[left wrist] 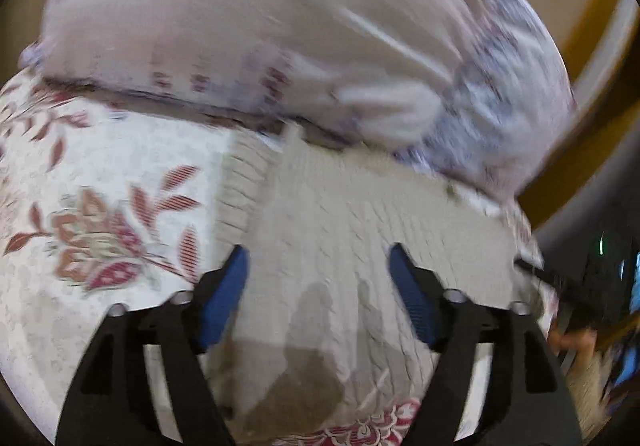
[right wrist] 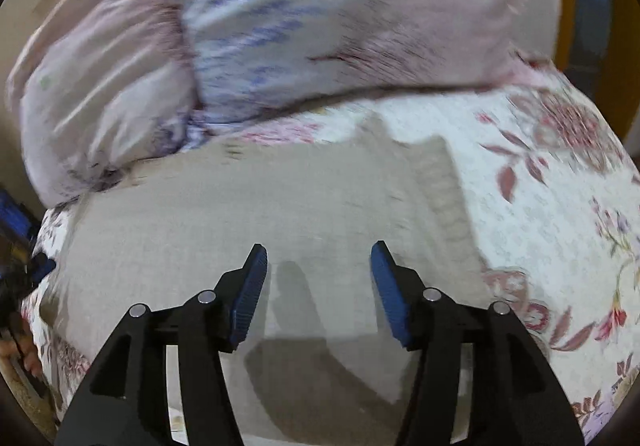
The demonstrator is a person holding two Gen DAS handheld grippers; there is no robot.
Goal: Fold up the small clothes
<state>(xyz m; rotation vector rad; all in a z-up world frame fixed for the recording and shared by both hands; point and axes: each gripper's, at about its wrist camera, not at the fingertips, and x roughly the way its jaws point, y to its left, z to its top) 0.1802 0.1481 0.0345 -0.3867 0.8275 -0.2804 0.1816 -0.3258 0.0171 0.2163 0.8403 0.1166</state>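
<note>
A cream knitted garment [left wrist: 340, 214] lies flat on a floral bedspread [left wrist: 100, 174]. In the left wrist view my left gripper [left wrist: 318, 260] is open and empty just above the garment, near its ribbed left edge [left wrist: 240, 182]. In the right wrist view the same garment [right wrist: 240, 206] fills the middle, with its ribbed edge [right wrist: 444, 186] to the right. My right gripper [right wrist: 319, 258] is open and empty above it. Both views are motion-blurred.
A bulky pink and lilac duvet [left wrist: 260, 18] is heaped behind the garment, also in the right wrist view [right wrist: 280, 26]. The floral bedspread [right wrist: 560, 206] extends to the right. A wooden frame [left wrist: 600, 94] stands at the far right. The other gripper shows at the left edge [right wrist: 16, 222].
</note>
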